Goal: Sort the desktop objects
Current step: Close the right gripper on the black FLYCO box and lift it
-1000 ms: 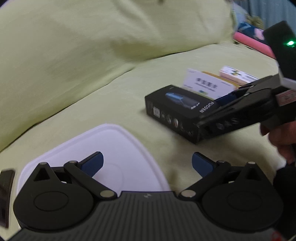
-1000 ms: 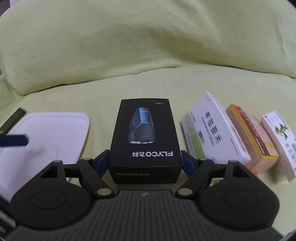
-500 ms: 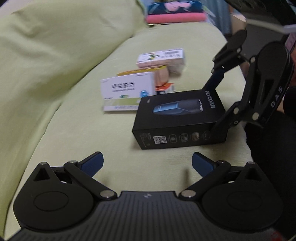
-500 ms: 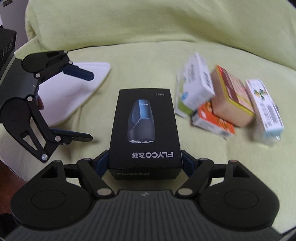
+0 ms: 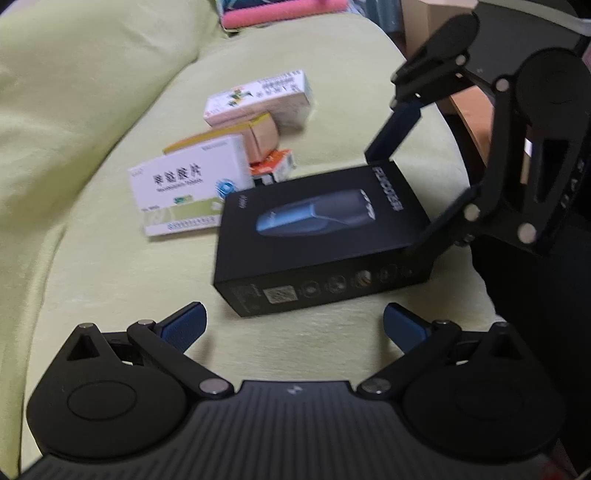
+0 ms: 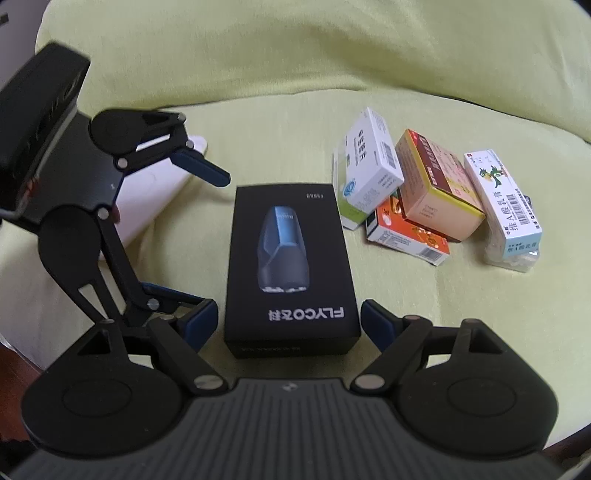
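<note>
A black shaver box lies flat on the yellow-green sofa seat. My right gripper straddles the box's near end, open; a thin gap shows at its left finger. My left gripper is open and holds nothing. It faces the box's long side from the left. Right of the box lie several medicine boxes: a white-green one, a tan one, an orange one and a white-blue one.
A white plastic lid lies on the seat behind the left gripper. The sofa back rises behind everything. At the seat's far end lies a pink item. Brown furniture stands past the front edge.
The right gripper's fingers have spread slightly off the black box, which now rests on the seat. The left gripper has drawn closer to the box's side.
</note>
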A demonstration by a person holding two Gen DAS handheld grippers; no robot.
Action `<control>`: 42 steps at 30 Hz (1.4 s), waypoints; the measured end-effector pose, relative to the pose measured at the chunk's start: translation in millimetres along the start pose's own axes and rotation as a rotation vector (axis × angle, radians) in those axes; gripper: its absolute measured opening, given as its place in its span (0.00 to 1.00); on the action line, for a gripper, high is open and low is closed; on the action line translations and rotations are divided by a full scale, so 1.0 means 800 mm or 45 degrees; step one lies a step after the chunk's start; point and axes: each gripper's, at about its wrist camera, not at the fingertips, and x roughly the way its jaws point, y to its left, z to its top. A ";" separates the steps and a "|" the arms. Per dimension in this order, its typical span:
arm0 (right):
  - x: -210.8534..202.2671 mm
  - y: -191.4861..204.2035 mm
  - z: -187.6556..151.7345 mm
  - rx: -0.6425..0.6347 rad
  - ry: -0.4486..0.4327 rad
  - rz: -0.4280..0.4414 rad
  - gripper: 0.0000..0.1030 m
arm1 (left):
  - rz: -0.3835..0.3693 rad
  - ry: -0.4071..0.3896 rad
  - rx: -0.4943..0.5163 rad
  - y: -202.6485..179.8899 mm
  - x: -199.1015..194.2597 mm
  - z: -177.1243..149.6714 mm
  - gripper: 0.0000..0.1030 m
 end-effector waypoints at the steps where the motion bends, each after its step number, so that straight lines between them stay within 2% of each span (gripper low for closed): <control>1: 0.001 -0.001 -0.001 0.011 0.001 -0.003 0.79 | -0.007 0.013 -0.003 -0.001 0.004 0.000 1.00; 8: 0.004 -0.033 -0.010 0.262 -0.050 0.143 0.75 | -0.034 -0.010 -0.056 -0.005 0.008 0.004 1.00; 12: 0.004 -0.072 -0.022 0.609 -0.090 0.363 0.75 | -0.043 -0.068 -0.059 -0.010 -0.006 0.010 1.00; 16: 0.017 -0.098 -0.044 0.915 -0.073 0.620 0.75 | -0.066 -0.110 -0.057 -0.015 -0.017 0.014 1.00; 19: 0.022 -0.104 -0.052 0.984 -0.061 0.653 0.76 | -0.082 -0.127 -0.047 -0.019 -0.018 0.018 1.00; 20: 0.021 -0.103 -0.051 0.974 -0.055 0.628 0.76 | -0.082 -0.136 -0.038 -0.021 -0.018 0.020 1.00; 22: 0.016 -0.097 -0.047 0.916 -0.051 0.543 0.86 | -0.094 -0.148 -0.029 -0.025 -0.018 0.024 1.00; 24: 0.009 -0.094 -0.042 0.869 -0.065 0.484 0.86 | -0.108 -0.164 -0.025 -0.028 -0.016 0.030 1.00; 29: -0.009 -0.085 -0.032 0.752 -0.120 0.345 0.86 | -0.123 -0.196 -0.008 -0.038 -0.009 0.045 1.00; 33: -0.020 -0.076 -0.021 0.636 -0.154 0.250 0.86 | -0.114 -0.176 0.004 -0.044 -0.001 0.050 1.00; 38: -0.020 -0.068 -0.003 0.537 -0.117 0.160 0.83 | -0.055 -0.116 -0.023 -0.046 0.009 0.057 1.00; 42: -0.015 -0.066 0.011 0.462 -0.056 0.104 0.80 | 0.004 -0.095 -0.111 -0.043 0.013 0.064 1.00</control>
